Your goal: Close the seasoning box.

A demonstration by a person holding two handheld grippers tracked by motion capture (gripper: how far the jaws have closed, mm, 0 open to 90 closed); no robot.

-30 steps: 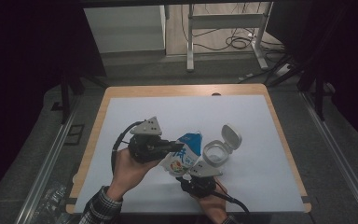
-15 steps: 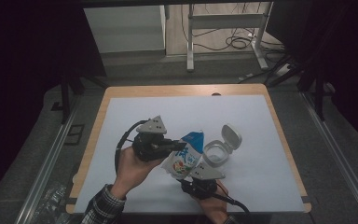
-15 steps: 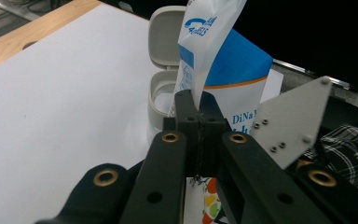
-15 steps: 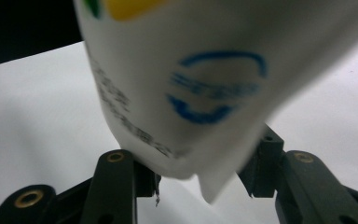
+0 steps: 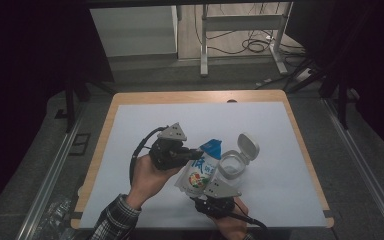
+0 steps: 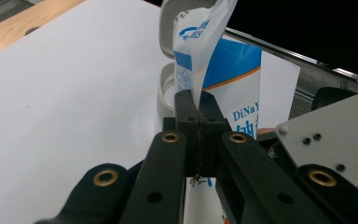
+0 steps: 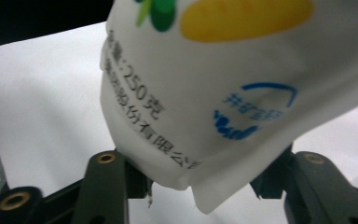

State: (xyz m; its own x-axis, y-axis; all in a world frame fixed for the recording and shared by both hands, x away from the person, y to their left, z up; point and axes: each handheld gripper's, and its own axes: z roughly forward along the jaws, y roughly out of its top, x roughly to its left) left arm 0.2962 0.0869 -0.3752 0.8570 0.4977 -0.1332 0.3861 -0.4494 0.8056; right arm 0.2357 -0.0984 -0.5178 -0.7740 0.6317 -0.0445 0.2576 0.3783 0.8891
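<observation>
A person holds a white plastic pouch (image 5: 200, 170) above the white sheet (image 5: 145, 125) that covers the wooden table (image 5: 190, 96), near its front edge and just left of a small white tub (image 5: 232, 167) whose hinged lid (image 5: 247, 146) stands open. The left gripper (image 5: 196, 153) has its jaws pressed fully together on the pouch's thin top flap, which rises flat between the two black pads in the left gripper view. The right gripper (image 5: 207, 192) grips the pouch's lower end from below; its jaws stand about half apart with the folded bottom seam between them, and they have just been opening a little, with the pads appearing to stay against the bag, though that view is blurred. The pouch carries a blue band with an orange line under it, the white letters "DiNa" beside larger Chinese characters cut off by the gripper, and a small blue logo on the flap, too small to read. On its lower part a line of black print includes "250" among Chinese characters, next to a blue emblem, a yellow shape and green leaves
</observation>
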